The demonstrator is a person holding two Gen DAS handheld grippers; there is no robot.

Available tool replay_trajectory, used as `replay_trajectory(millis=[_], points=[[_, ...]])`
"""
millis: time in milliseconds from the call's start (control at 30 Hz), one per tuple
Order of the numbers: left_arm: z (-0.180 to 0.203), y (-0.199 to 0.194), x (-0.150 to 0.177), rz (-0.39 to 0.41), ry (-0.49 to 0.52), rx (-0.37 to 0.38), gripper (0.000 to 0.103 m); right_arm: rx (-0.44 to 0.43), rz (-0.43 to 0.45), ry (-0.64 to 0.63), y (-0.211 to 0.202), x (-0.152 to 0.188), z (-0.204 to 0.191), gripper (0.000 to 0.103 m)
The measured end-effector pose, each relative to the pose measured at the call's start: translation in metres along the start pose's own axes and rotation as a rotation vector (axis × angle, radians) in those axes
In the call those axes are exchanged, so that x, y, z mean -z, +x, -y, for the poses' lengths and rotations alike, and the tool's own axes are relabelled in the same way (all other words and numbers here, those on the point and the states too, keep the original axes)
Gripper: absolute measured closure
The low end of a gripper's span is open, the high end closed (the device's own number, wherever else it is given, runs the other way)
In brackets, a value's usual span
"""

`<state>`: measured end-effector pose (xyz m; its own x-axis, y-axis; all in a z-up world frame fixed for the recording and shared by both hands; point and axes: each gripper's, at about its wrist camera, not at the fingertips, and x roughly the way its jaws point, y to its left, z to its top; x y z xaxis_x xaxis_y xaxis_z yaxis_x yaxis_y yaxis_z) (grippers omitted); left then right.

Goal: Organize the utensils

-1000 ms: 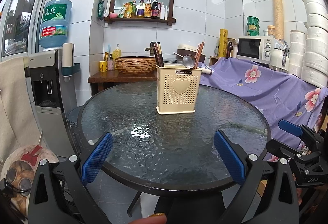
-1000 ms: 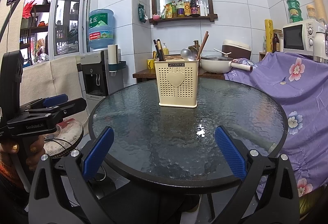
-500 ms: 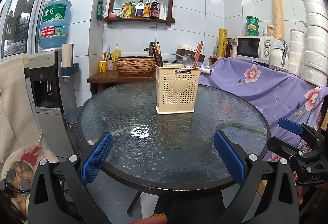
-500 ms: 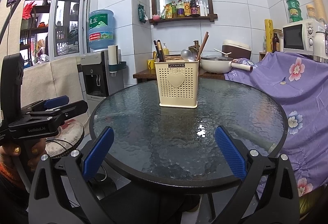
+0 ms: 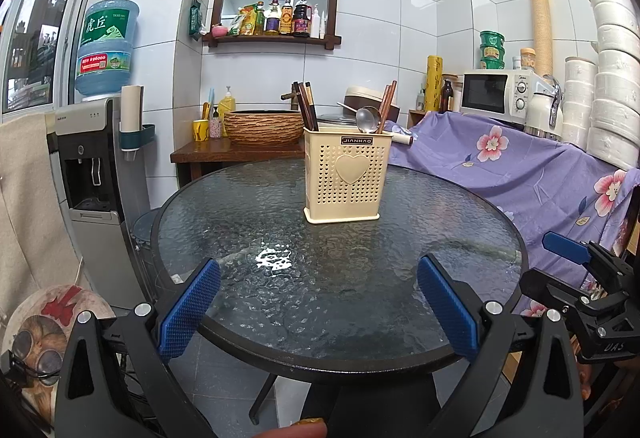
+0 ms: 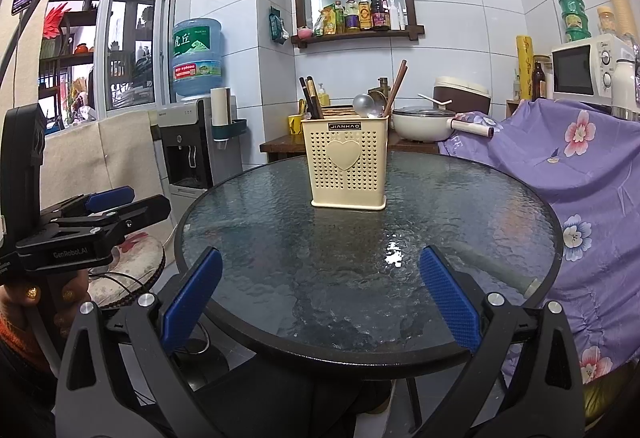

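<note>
A cream utensil holder [image 5: 347, 177] with a heart on its front stands upright on the round glass table [image 5: 224, 222], toward the far side. It holds dark chopsticks [image 5: 306, 105], a metal spoon [image 5: 367, 117] and brown chopsticks [image 5: 387, 98]. It also shows in the right wrist view [image 6: 347, 161]. My left gripper [image 5: 318, 308] is open and empty above the table's near edge. My right gripper [image 6: 320, 304] is open and empty at the near edge too. Each gripper shows at the side of the other's view.
A purple flowered cloth [image 5: 528, 173] covers furniture right of the table. A water dispenser [image 5: 92, 173] stands at the left. A wooden side table [image 5: 200, 151] with a wicker basket [image 5: 264, 127] is behind. A microwave [image 5: 496, 95] and stacked white bowls [image 5: 612, 77] are at the right.
The views shift very slightly. Both grippers stay open and empty, and the holder has not moved.
</note>
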<state>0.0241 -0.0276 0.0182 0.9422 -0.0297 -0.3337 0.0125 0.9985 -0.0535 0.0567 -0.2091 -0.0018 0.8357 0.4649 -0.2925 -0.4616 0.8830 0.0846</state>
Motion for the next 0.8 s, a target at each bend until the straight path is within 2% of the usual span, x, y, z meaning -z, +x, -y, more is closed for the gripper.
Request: replay_trajectory(millis=[800], points=[[-0.0018,-0.0019,-0.0015,0.001,-0.006,0.016,0.006,-0.001,-0.001,0.002,0.0017,0.002,-0.0014,0.006]])
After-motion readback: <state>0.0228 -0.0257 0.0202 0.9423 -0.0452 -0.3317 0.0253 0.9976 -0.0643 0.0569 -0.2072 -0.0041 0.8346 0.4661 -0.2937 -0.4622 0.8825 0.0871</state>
